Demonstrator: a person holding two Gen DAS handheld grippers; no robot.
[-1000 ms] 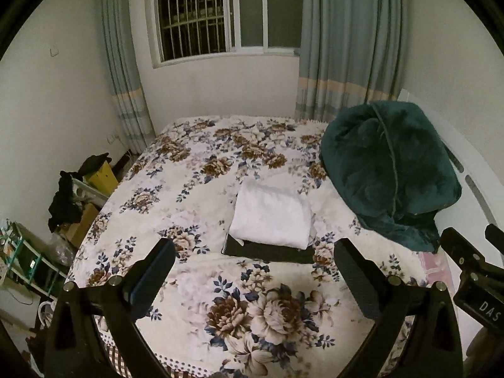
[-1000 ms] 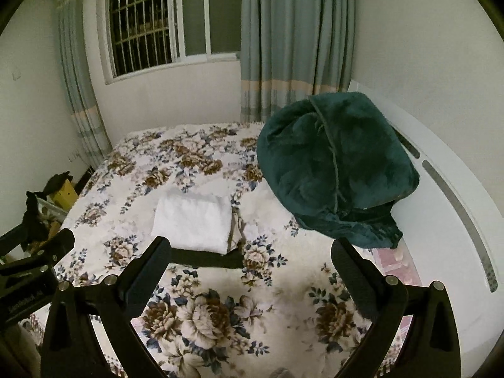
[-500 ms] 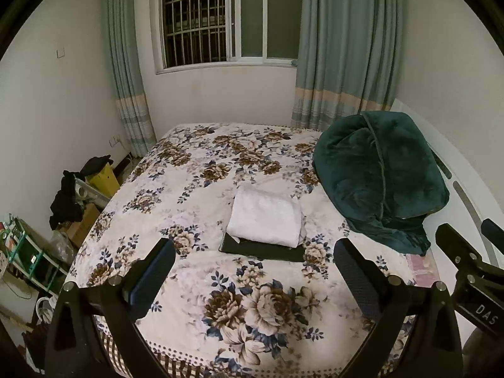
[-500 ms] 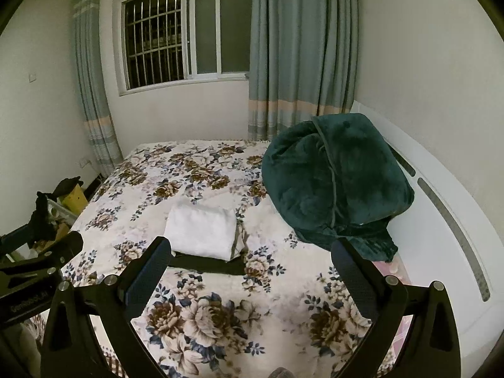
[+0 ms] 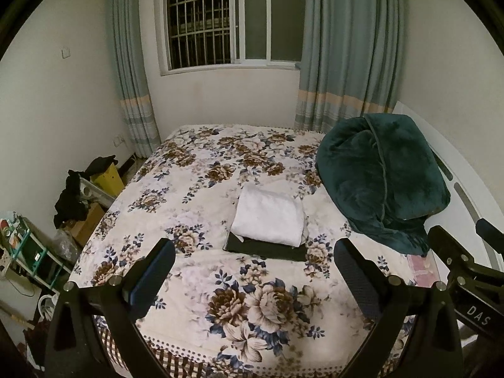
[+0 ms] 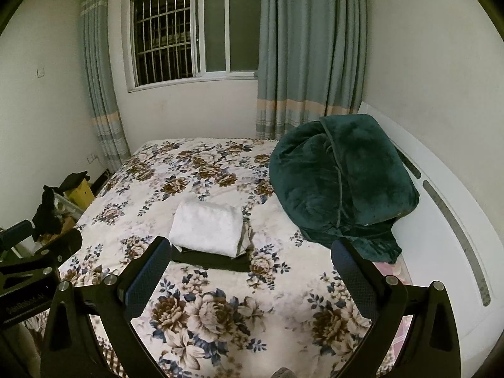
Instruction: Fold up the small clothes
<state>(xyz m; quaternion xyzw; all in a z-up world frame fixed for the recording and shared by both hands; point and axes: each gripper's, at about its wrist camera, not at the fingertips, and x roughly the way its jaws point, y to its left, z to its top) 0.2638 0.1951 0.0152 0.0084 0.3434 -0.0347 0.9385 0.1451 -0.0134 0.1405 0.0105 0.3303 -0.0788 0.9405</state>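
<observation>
Left wrist view: our left gripper (image 5: pixel 253 267) wide, empty | right gripper (image 6: pixel 250 264) wide, empty | white fold (image 5: pixel 269 215) on black fold (image 5: pixel 264 249), on bed (image 5: pixel 195 208)

— Where is the folded cloth (image 5: pixel 269 217) placed?
— On a flat garment (image 5: pixel 267 249), near the middle of the bed (image 5: pixel 195 170).

— And the blanket (image 5: pixel 381 179)?
— It is heaped to the right of the stack, against the headboard (image 6: pixel 447 220).

— What is found behind the bed?
— A window (image 5: pixel 233 22), flanked by curtains (image 5: pixel 346 47); boxes (image 5: pixel 94 195) are piled left of the bed.
</observation>
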